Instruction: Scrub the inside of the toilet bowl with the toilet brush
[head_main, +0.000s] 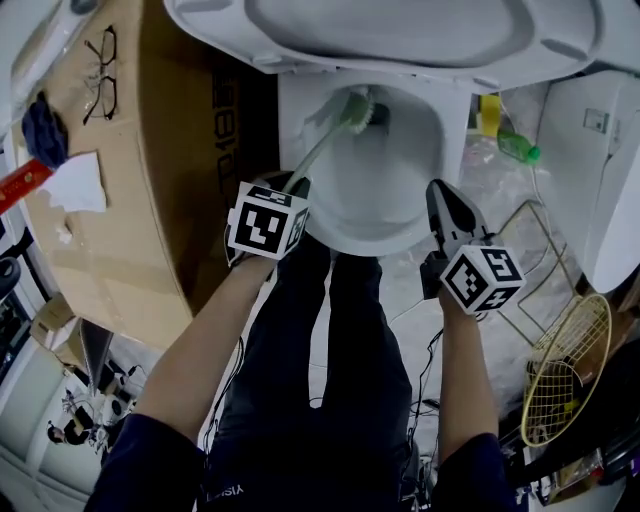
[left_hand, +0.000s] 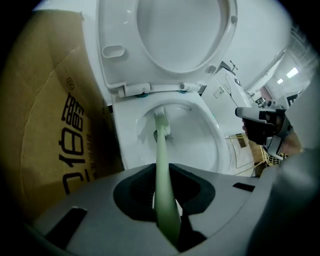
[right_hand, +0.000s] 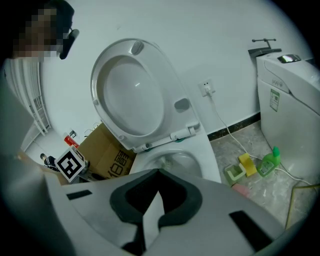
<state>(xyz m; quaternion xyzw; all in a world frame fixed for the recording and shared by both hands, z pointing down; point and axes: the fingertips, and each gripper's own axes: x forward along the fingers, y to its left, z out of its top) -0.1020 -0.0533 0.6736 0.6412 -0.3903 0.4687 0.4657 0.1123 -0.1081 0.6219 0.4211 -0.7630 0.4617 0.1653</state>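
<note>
Left gripper (left_hand: 167, 202) clamps the brush (left_hand: 161, 132) by its handle, which we judge light, stiff and slippery; right gripper (right_hand: 150, 200) closed, empty.

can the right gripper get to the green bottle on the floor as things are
Probably yes. The right gripper holds nothing, and the bottle stands on open floor right of the toilet, nothing visibly between them. Its jaws are together and would have to open first.
</note>
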